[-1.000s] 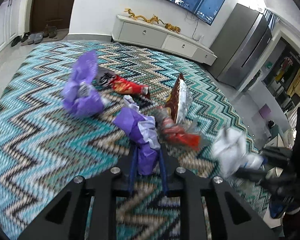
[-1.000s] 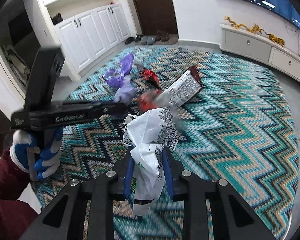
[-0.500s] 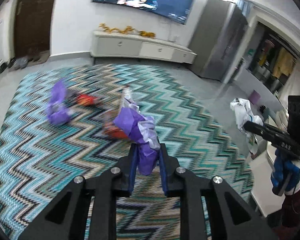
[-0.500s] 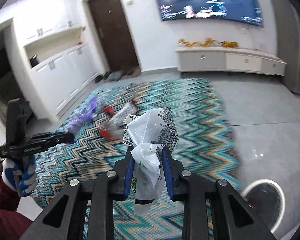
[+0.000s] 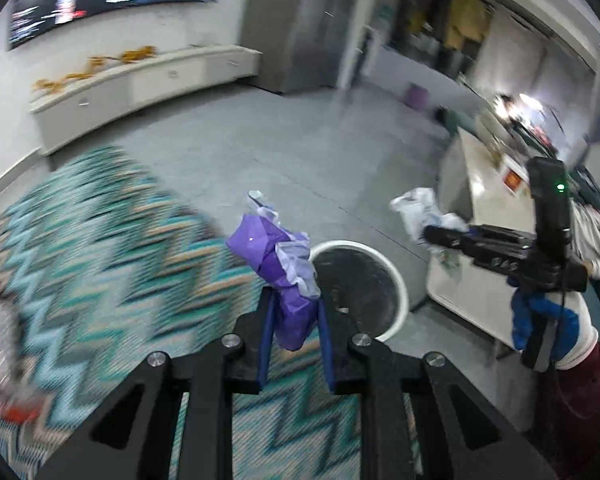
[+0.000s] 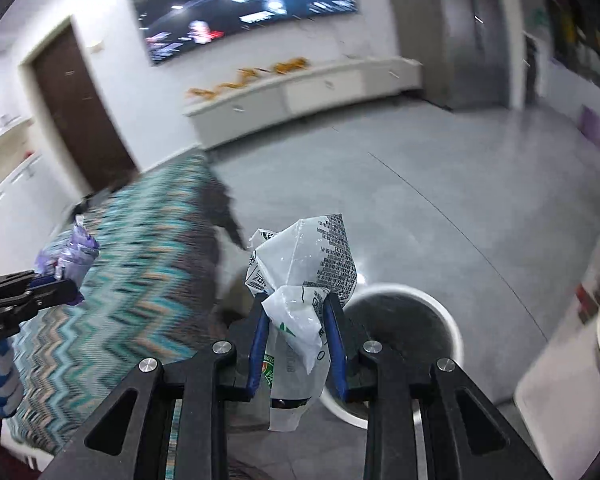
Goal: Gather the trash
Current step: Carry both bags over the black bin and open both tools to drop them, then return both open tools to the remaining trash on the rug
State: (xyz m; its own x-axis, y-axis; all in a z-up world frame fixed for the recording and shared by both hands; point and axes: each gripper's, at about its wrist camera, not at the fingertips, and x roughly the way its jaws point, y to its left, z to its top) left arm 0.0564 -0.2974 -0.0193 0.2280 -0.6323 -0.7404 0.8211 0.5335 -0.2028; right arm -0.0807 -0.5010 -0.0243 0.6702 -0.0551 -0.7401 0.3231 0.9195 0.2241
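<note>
the grey floor (image 6: 440, 184) is the biggest thing, wide and bare from the long white cabinet (image 6: 300, 92) by the wall down to the bin. the zigzag rug (image 5: 100, 248) fills the left side, and its edge ends just beside the bin. the picture is blurry over the rug. a white counter (image 5: 472, 240) stands close to the right of the bin, so the bare floor is mostly behind the bin, toward the cabinet.

the bin (image 6: 404, 320) is round with a white rim and a dark inside. it sits on the floor by the rug edge.

the right gripper (image 6: 298, 322) pinches a crumpled white wrapper (image 6: 308, 264) with black print. the wrapper sticks up past the fingers and hangs down below them, over the near left rim of the bin. a gloved hand (image 5: 548, 320) holds this gripper.

the left gripper (image 5: 294, 312) pinches a purple wrapper (image 5: 276, 256) with a white lining. it is over the rug edge, next to the left rim of the bin.

some red and silver trash (image 5: 8, 360) lies on the rug at the far left, too blurry to tell more.
</note>
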